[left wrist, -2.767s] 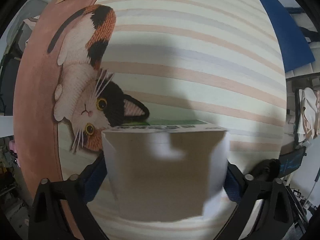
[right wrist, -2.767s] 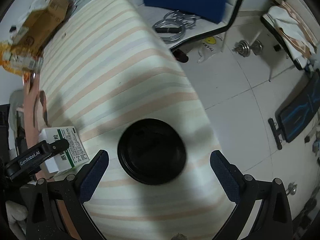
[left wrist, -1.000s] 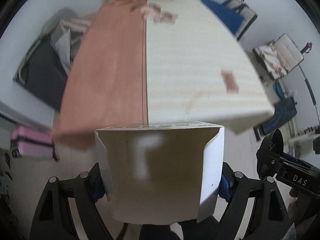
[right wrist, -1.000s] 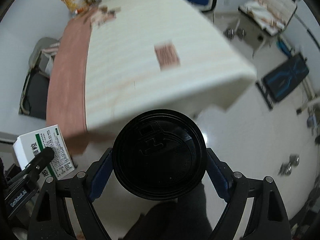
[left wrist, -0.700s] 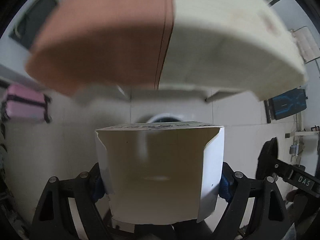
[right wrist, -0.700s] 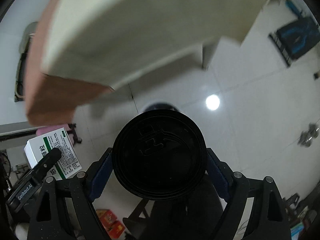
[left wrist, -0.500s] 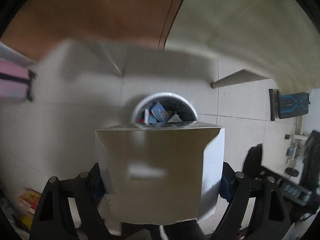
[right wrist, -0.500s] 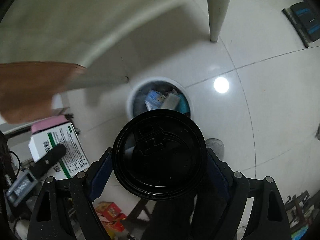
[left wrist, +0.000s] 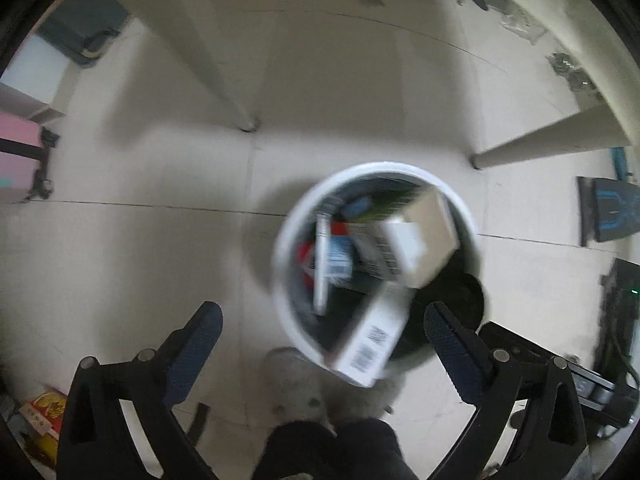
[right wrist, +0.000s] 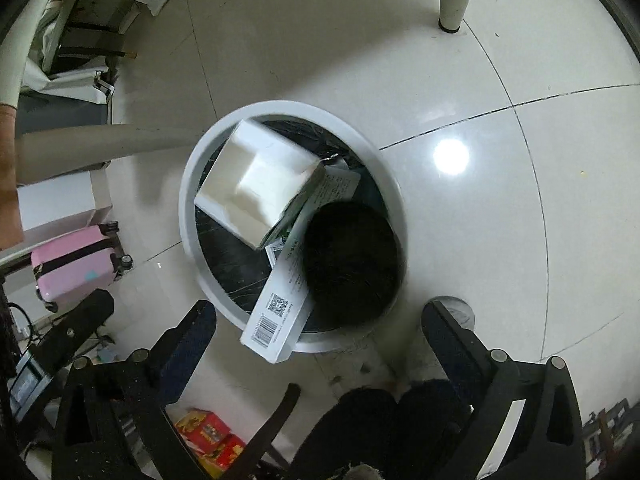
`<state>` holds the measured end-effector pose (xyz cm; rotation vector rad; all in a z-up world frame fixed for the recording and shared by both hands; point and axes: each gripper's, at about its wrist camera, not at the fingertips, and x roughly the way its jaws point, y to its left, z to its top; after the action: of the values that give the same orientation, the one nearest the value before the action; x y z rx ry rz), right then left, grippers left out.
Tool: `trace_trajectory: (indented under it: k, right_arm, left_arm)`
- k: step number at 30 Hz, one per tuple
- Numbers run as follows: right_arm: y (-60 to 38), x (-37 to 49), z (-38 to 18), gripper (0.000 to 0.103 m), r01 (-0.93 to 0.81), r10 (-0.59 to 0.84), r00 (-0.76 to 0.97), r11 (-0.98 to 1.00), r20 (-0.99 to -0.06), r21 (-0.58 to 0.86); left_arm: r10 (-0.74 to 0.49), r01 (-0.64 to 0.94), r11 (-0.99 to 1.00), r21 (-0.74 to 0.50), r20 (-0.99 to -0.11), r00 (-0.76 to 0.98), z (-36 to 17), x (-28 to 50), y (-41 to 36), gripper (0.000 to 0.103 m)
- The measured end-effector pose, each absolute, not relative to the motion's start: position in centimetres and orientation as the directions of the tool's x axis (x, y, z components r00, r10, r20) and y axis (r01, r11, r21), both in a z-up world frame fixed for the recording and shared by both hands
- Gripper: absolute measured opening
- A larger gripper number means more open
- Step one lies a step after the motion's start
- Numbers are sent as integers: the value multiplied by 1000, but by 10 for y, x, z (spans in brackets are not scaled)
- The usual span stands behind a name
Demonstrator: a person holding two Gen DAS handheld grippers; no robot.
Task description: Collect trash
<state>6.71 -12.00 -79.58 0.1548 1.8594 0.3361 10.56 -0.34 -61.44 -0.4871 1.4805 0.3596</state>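
**Both grippers empty over the bin**

White tiled floor fills both views, crossed by dark grout lines, with one bright light glare in the right wrist view. Pale table legs stand on it near the bin.

Bin: round, white rim, dark liner, seen from above. Inside it:
- box, white and open-ended, tilted, at the rim's far left side; blurred in the left wrist view.
- long carton with barcode and QR code, leaning out over the near rim.
- black lid, round, blurred, over the bin's near right part; whether it rests on the trash or is in the air cannot be told.
- other small packets underneath, too blurred to name.

Left gripper: jaws wide apart, nothing between them, above the bin's near edge.

Right gripper: jaws wide apart, nothing held, likewise above the near rim.

Pink suitcase stands left of the bin, apart from it. Red packets lie on the floor at the near edge.
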Motion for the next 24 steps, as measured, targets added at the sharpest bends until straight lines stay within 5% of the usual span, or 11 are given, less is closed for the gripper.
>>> trace_trajectory:
  k: [10,24]
  right_arm:
    - [-116,51,-742,103,-269,12,-161,962,-987,55]
    - [-131,17,-511,103,-364,-21,-66,932,-998,5]
  left_arm:
    - [30,-524,851,23,-1000,5,-580,75,-9,103]
    - [45,-460,887,37,-999,7,-404,16,-54,103]
